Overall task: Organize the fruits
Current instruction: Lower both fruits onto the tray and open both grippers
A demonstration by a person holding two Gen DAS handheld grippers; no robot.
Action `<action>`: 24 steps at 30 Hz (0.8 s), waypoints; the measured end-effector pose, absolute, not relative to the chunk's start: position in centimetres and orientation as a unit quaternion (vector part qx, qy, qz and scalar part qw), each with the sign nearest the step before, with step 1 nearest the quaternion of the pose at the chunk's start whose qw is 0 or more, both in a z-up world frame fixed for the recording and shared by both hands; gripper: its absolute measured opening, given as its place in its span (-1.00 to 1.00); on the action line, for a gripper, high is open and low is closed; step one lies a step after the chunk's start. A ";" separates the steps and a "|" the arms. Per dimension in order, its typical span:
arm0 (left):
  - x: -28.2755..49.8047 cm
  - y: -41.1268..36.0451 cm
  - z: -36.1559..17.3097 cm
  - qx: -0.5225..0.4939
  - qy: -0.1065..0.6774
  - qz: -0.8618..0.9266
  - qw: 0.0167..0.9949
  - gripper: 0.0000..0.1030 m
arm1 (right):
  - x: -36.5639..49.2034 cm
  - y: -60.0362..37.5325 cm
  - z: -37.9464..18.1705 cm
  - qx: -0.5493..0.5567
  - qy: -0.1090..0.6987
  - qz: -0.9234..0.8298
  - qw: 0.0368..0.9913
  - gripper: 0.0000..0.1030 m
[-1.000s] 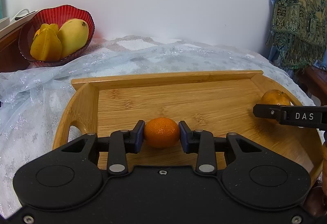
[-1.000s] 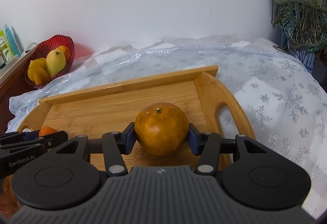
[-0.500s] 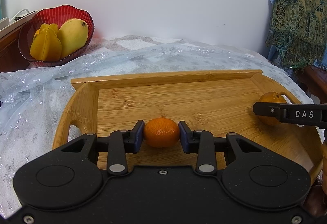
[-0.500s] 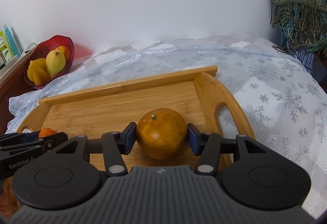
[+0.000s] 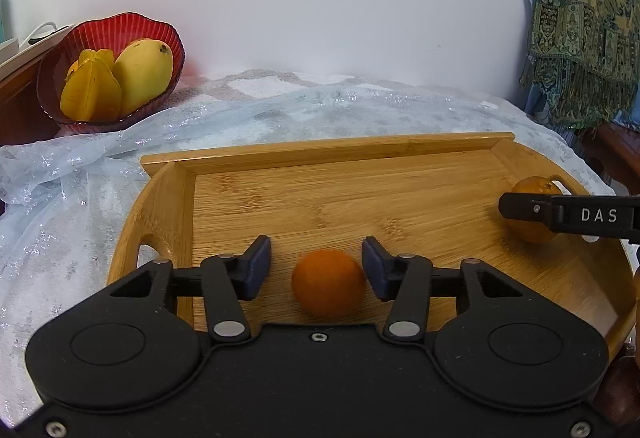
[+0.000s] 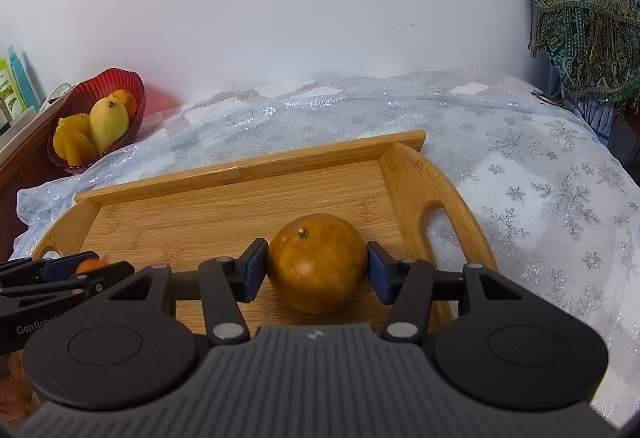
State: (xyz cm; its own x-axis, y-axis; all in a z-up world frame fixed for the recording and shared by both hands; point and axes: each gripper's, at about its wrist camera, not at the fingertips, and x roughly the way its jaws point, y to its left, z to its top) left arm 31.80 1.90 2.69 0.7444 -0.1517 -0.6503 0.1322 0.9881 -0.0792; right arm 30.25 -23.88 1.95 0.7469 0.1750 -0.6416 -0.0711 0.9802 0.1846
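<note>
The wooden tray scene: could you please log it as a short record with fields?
tray: wooden tray on a glittery cloth
small orange: on tray, between left gripper pads, clear gaps, jaws opening
large orange: on tray, between right gripper pads, jaws opening
red bowl: holds a mango

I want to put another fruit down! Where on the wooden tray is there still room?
The middle and back of the wooden tray are bare, from the small orange up to the far rim. It is crowded near the front: the left gripper is opening around the small orange, and the right gripper around the big orange.
</note>
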 end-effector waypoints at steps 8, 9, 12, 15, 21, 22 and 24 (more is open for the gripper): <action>31.7 2.2 2.8 -0.016 0.349 -0.075 0.934 0.32 | 30.1 -23.8 2.1 0.075 0.344 0.066 0.934 0.42; 31.6 2.2 2.9 -0.015 0.347 -0.074 0.935 0.40 | 30.1 -23.8 2.2 0.075 0.343 0.066 0.934 0.45; 31.4 2.2 3.2 -0.013 0.342 -0.072 0.937 0.51 | 30.0 -23.7 2.3 0.072 0.339 0.065 0.936 0.52; 31.2 2.3 3.4 -0.013 0.339 -0.071 0.938 0.55 | 29.9 -23.6 2.4 0.067 0.335 0.066 0.937 0.56; 31.0 2.5 3.7 -0.013 0.334 -0.066 0.940 0.69 | 29.4 -23.2 2.6 0.057 0.327 0.068 0.941 0.65; 30.9 2.5 3.8 -0.013 0.333 -0.066 0.941 0.70 | 29.3 -23.1 2.7 0.055 0.325 0.068 0.942 0.67; 30.8 2.6 3.9 -0.013 0.330 -0.066 0.942 0.77 | 29.1 -23.0 2.8 0.053 0.322 0.068 0.943 0.68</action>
